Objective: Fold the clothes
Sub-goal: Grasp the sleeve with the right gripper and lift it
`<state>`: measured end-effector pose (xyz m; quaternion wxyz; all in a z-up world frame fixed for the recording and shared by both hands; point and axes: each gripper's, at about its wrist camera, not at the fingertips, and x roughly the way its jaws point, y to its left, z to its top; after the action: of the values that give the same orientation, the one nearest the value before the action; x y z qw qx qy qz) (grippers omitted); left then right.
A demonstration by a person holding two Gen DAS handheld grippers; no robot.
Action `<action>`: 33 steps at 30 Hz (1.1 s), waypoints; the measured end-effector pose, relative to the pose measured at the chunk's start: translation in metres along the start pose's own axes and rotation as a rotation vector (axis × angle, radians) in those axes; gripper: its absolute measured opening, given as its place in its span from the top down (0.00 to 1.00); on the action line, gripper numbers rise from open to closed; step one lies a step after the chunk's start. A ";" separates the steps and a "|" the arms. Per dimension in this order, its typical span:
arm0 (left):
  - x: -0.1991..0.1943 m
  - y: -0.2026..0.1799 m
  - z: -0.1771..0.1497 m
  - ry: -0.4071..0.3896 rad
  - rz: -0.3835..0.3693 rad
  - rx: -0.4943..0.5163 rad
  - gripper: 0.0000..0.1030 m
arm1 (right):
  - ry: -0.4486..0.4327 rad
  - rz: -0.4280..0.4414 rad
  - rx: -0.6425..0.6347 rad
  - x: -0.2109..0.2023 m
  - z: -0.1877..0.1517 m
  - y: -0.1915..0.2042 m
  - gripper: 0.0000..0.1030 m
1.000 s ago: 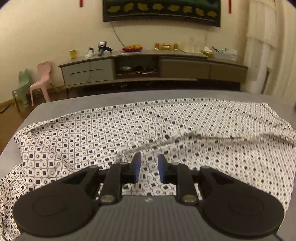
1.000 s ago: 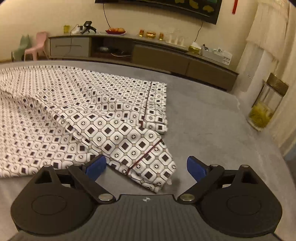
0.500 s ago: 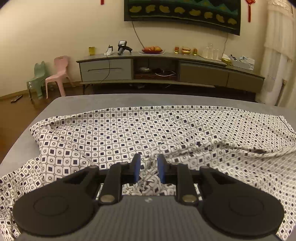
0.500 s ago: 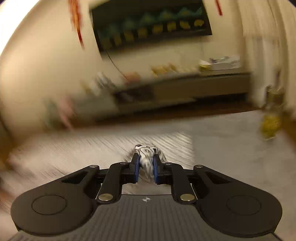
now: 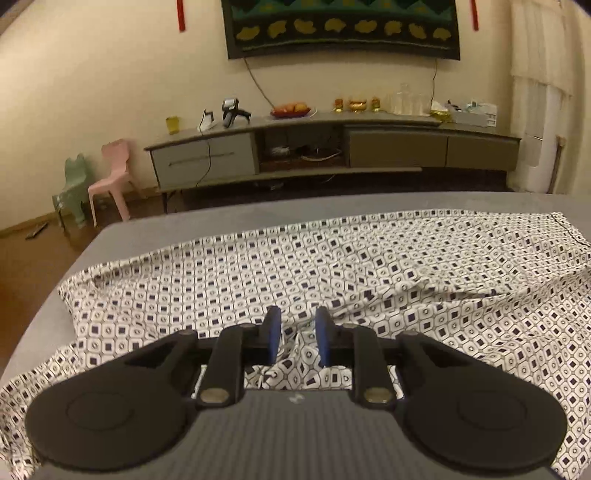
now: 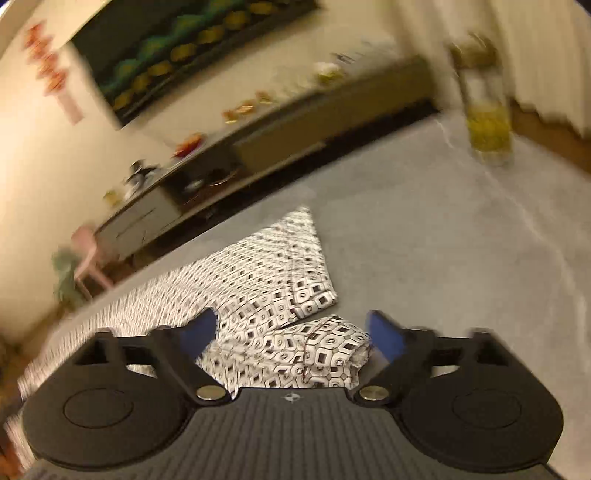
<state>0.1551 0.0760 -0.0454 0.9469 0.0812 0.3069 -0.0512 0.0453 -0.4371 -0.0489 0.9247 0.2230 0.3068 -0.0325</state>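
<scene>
1. While tipped downward, pinching a bunched-up fold of the patterned cloth in the left gripper, blue pads close together with the fold squeezed between them.
2. Opening wide on the right gripper, with a rolled cloth corner lying loose between the two blue pads. Not squeezed by either pad, though very near the right-hand one.
3. Spread out flat beyond the left gripper, white with little dark squares, wrinkled in the middle and hanging over the near left edge of the grey top.
4. Ending in a pointed corner in the right view, with bare grey top beside it.
5. Farther back: long low cabinet against the wall, plate of fruit on it, pink chair and green chair on the left, dark wall hanging above.
6. Very blurry and tilted in the right view; tall jar with something yellow inside.
</scene>
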 end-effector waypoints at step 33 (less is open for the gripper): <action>-0.024 -0.053 -0.048 0.092 -0.222 0.235 0.78 | 0.039 -0.113 -0.113 0.070 -0.011 0.009 0.22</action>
<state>0.1005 0.0336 -0.0759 0.9044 0.1591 0.3489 -0.1873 0.0976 -0.4184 -0.0942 0.9263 0.1536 0.3382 -0.0629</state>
